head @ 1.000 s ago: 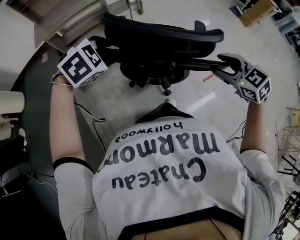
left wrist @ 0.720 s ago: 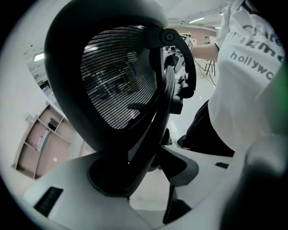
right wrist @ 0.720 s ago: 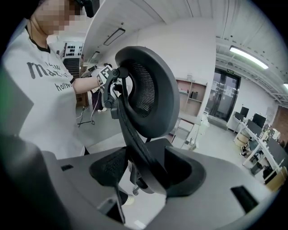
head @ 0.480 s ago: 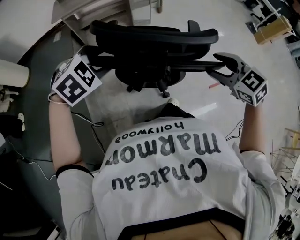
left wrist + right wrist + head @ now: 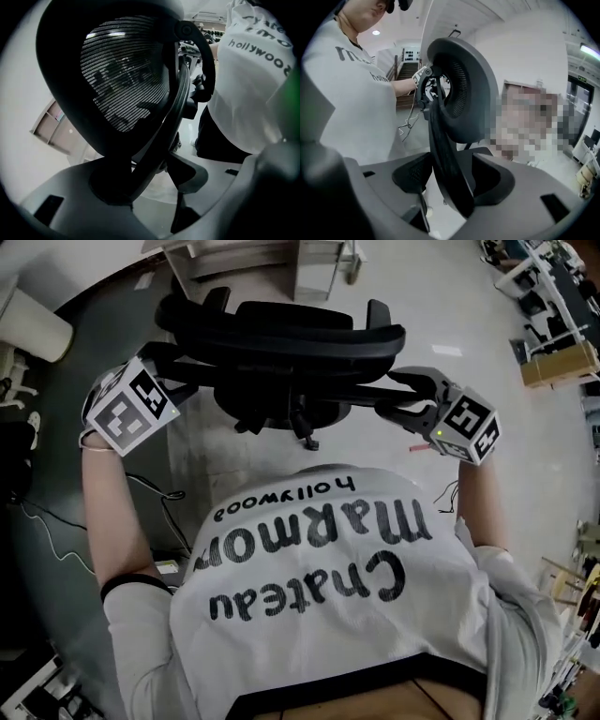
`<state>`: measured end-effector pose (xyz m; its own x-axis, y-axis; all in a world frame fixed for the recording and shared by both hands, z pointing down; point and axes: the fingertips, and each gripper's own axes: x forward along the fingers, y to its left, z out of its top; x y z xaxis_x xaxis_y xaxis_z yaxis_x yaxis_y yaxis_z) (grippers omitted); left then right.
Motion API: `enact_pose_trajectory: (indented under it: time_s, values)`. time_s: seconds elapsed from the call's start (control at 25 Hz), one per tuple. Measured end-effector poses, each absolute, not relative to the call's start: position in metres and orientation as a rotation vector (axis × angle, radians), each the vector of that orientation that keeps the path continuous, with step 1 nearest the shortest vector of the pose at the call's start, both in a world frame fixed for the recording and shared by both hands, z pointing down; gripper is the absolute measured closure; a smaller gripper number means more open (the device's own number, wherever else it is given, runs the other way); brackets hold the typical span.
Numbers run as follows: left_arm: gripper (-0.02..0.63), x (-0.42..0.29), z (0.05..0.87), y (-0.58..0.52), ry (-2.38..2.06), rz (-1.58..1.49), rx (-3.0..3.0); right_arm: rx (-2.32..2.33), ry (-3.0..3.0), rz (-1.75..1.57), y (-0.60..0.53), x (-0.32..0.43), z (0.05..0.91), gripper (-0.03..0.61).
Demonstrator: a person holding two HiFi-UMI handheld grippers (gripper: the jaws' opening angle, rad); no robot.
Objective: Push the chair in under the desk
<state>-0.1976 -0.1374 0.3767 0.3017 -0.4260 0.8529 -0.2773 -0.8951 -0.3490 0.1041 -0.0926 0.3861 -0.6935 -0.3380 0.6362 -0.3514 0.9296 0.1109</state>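
Chair (image 5: 281, 338) edges sat loose inside left claw (image 5: 150, 171) and right claw (image 5: 406, 397), both open, jaws having just widened; shirt (image 5: 328, 549) read "Chateau Marmon", "hollywood".

Chair (image 5: 281, 338) base mostly hidden under the seat — castors barely show.

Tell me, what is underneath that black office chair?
Its wheeled base shows, standing on the pale floor. The backrest covers the seat, so whatever lies directly beneath that is hidden.
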Motion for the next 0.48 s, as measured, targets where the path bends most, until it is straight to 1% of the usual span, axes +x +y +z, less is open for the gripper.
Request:
enact_pose_trajectory:
  time_s: [0.12,0.48]
  values:
    - [0.37,-0.218,0.377,-0.135,0.74,-1.718,-2.416,0.385,-2.425,-0.024,-0.098,0.084,0.385,0.319]
    - [0.367,-0.241,0.378,-0.143,0.887,-1.754,-2.424,0.269,-2.428,-0.151,-0.138,0.06,0.381,0.328]
